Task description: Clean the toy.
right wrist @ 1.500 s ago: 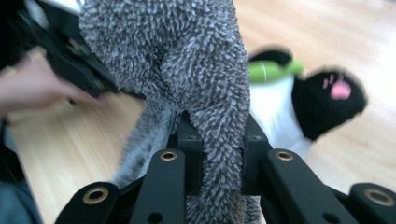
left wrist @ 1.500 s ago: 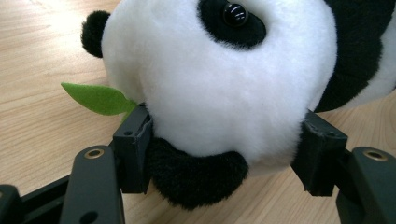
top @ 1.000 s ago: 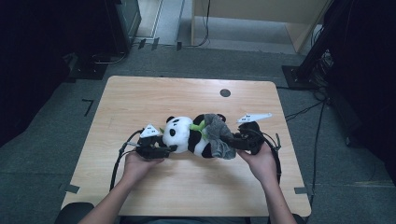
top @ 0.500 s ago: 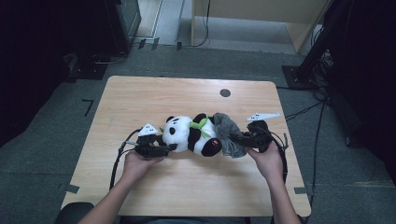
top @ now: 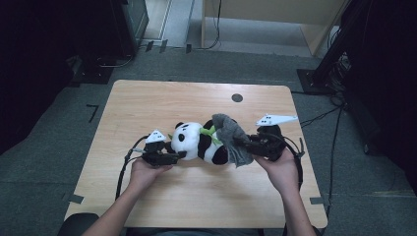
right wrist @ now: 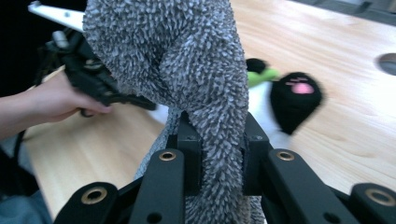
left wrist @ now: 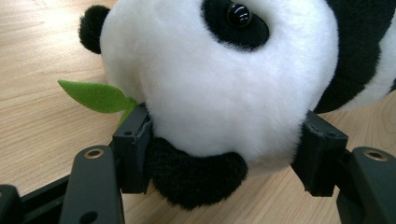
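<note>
Left hand-held gripper (left wrist: 224, 163) clamped panda plush (top: 199, 142) head, plush lying mid-tabletop (top: 147, 98). Right hand-held gripper (right wrist: 219, 140) pinched grey cloth (right wrist: 187, 70), draped over panda's rear. Wiping looked underway; most of body left.

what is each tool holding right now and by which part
The left tool grips the plush panda by its head, one jaw on each side. The right tool pinches the grey fuzzy cloth at a bunched fold.
</note>
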{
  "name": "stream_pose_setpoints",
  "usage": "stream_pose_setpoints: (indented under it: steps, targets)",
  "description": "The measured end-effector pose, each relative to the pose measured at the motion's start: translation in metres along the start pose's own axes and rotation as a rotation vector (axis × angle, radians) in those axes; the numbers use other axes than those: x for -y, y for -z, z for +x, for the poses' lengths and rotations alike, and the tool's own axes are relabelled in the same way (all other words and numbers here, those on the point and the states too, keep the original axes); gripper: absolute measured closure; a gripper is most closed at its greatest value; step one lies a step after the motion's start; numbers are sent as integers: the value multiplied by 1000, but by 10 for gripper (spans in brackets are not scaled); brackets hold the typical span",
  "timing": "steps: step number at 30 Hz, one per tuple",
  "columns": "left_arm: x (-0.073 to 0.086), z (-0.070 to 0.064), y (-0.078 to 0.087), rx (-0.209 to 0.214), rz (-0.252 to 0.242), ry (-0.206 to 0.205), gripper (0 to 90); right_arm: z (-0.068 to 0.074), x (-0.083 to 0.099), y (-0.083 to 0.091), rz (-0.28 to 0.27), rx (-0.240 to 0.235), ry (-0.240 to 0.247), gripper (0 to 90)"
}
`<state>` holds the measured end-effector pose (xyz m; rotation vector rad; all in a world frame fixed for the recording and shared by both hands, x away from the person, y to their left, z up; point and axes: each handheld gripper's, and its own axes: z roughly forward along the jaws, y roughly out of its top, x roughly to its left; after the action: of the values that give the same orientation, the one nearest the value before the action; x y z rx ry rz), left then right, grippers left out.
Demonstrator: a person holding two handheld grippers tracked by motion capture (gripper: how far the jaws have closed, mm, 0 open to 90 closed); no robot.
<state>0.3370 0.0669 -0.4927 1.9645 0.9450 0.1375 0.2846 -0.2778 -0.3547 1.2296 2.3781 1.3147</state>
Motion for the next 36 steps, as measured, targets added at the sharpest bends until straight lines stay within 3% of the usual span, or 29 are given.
stream_pose_setpoints:
  steps: [4, 7, 8, 11, 14, 17, 20, 36]
  targets:
    - [0, 0, 0, 1, 1, 2, 334, 12, -1, -10, 15, -79, -2, 759]
    - [0, 0, 0, 1, 1, 3, 334, 21, -4, -14, 1, -186, -16, 759]
    - [0, 0, 0, 1, 1, 3, 334, 25, -4, -16, 1, -187, 4, 759]
    - [0, 0, 0, 0, 1, 2, 334, 28, -2, -26, 52, -125, 47, 758]
    - [0, 0, 0, 2, 8, 1, 333, 17, 8, -42, 128, -21, 57, 758]
    - [0, -1, 0, -1, 14, 9, 333, 6, 14, -46, 122, -23, 36, 762]
    - [0, 0, 0, 9, 11, 23, 333, 2, 14, -41, 122, 41, 60, 762]
    - [0, -2, -1, 6, 13, 7, 329, -25, 23, -38, 84, 26, -17, 759]
